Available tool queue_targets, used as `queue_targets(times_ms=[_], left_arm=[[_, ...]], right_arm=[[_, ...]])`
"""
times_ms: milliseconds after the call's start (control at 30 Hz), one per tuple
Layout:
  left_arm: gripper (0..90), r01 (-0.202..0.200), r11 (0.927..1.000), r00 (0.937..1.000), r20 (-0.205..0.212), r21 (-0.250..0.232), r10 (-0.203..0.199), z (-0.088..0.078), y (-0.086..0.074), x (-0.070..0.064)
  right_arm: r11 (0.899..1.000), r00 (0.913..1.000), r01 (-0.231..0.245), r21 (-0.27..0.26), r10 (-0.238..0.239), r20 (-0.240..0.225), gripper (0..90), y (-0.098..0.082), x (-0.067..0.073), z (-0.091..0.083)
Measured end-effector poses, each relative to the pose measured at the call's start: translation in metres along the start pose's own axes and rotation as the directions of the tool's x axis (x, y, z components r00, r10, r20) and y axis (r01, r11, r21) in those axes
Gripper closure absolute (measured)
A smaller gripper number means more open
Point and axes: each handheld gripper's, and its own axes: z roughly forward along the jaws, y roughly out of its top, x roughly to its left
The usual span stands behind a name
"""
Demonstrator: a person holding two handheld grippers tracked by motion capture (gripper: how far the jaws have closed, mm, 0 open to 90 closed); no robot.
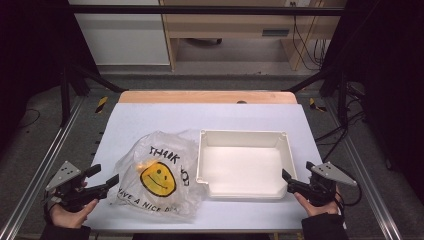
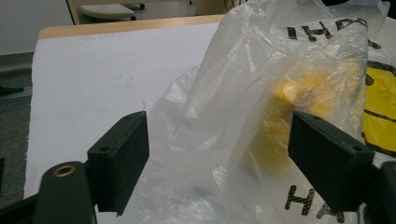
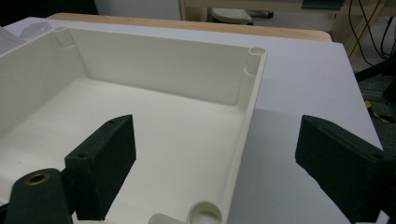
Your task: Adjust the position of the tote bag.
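So the left hand-held gripper (image 1: 102, 181) sits at the near left corner of the desk (image 1: 165, 116), jaws spread wide apart with nothing pinched. In the left gripper view the crinkly plastic bag (image 2: 261, 107) bulges into the gap between the two black pads, but I can't tell whether either pad actually touches the film. There's something yellow and lumpy (image 2: 299, 107) inside the bag, blurred by the plastic, so no idea what it is exactly.

The right hand-held gripper (image 1: 290, 181) is at the near right, jaws also wide apart and gripping nothing. It's right at the near right corner of the cream tray (image 1: 286, 145). In the right gripper view the tray's right wall (image 3: 245, 116) runs up between the two jaws, one jaw over the tray's inside, the other over the bare desk to its right, neither pressing on it.

Further out: in the high view the bag lies on the near left part of the desk, printed side up, with a yellow smiley face (image 1: 157, 178) and black lettering. Its right edge is just beside the tray's left wall, maybe touching, hard to say. The tray sits right of centre, and its inside looks empty. The desk has a white top with a wooden strip (image 1: 207, 97) along the far edge.
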Motion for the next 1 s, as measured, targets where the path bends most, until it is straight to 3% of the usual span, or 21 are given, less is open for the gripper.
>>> queue_targets(times_ms=[333,700,1000], left_arm=[[24.7,-0.038,0.9992,0.9992,0.007,0.012,0.038,0.001,0.004,-0.018],[28.3,-0.052,0.9986,0.9985,0.018,0.008,0.052,0.002,0.007,-0.032],[34.7,-0.071,0.9963,0.9961,0.055,0.048,0.068,0.011,0.006,-0.045]], right_arm=[[1.0,0.9998,0.014,0.009,-0.013,-0.014,13.0,0.0,0.006,0.0],[1.0,0.9988,0.027,0.016,-0.027,-0.042,14.0,0.002,0.017,0.002],[0.999,0.9967,0.043,0.029,-0.041,-0.07,14.8,0.003,0.027,0.005]])
